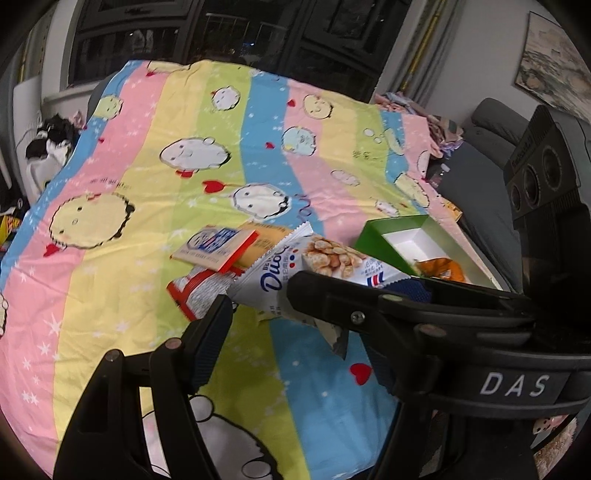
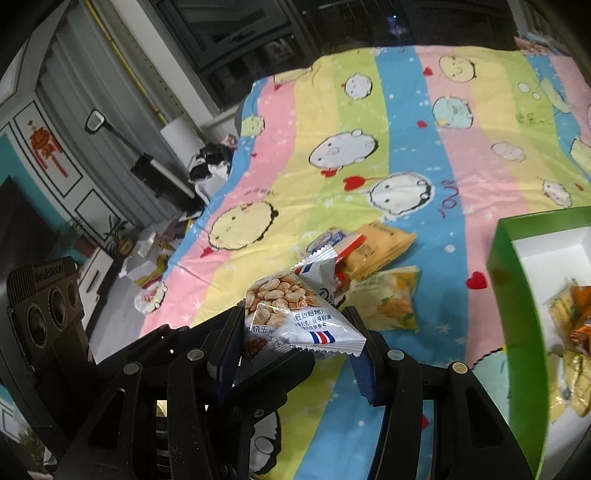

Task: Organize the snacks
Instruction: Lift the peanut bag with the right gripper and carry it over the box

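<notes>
A white corn-snack packet is held above the striped bedsheet. My right gripper is shut on its near end. My left gripper has its jaws wide apart around the packet's other end, with one finger crossing in front of it. A pile of snacks lies on the sheet: a red-edged biscuit box, a red-white packet, a yellow packet and a pale green-yellow packet. A green box with a white inside holds orange and yellow packets.
The bed's left edge drops to a cluttered floor. A grey sofa stands past the bed's right side. Dark windows are behind the bed.
</notes>
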The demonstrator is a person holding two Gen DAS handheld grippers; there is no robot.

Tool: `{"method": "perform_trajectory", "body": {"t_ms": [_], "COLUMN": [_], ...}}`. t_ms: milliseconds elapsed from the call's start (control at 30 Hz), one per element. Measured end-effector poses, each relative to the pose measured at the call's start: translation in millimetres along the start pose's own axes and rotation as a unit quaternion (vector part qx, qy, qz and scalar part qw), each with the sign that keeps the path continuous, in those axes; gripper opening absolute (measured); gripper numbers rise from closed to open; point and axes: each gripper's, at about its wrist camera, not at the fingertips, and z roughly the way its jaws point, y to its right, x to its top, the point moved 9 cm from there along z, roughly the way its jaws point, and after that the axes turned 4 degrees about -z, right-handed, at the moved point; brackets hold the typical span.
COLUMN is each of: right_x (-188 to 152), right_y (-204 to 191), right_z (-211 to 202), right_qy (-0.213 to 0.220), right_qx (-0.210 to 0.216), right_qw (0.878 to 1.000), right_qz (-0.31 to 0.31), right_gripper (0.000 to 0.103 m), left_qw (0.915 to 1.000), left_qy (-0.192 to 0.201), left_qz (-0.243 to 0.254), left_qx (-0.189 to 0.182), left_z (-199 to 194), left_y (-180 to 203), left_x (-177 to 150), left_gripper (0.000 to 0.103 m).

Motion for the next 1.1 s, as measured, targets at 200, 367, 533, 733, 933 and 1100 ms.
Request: {"method": "perform_trajectory", "body": {"t_ms": [200,367,533,733,933,1100], "right_x": [1,2,3,6,7,7], "right_y": [10,20,35,53,81,109], "right_z": [-16,-32,-43,-63,-82,-98], "right_qy": [0.013,0.028,0.035,0.055,0.074,0.089], "right_qx": [-0.007,-0.014,-0.021,-0.029,-0.048,-0.057], "right_qw": [1.000,0.999,0.999,0.997,0.994,0.990], "right_qz": [0.009,0.013,0.026,0.044,0.065,0.094], "right_gripper": [0.055,0.055,0.055,0.055,0.055,0.055], "left_qw": [0.9999,0.9994,0.9989,0.9975,0.9950,0.9923], "left_qy": [0.001,0.005,0.003,0.005,0.006,-0.001], "left_qz": [0.015,0.031,0.040,0.060,0.080,0.097], "left_qx": [-0.008,-0.017,-0.024,-0.038,-0.060,-0.077], "left_z": [-1,0,5,11,24,39], "left_y": [19,38,55,80,109,136], "left_x": [4,7,10,15,17,17], "left_gripper": [0.068,0.068,0.068,0.068,0.068,0.068]}}
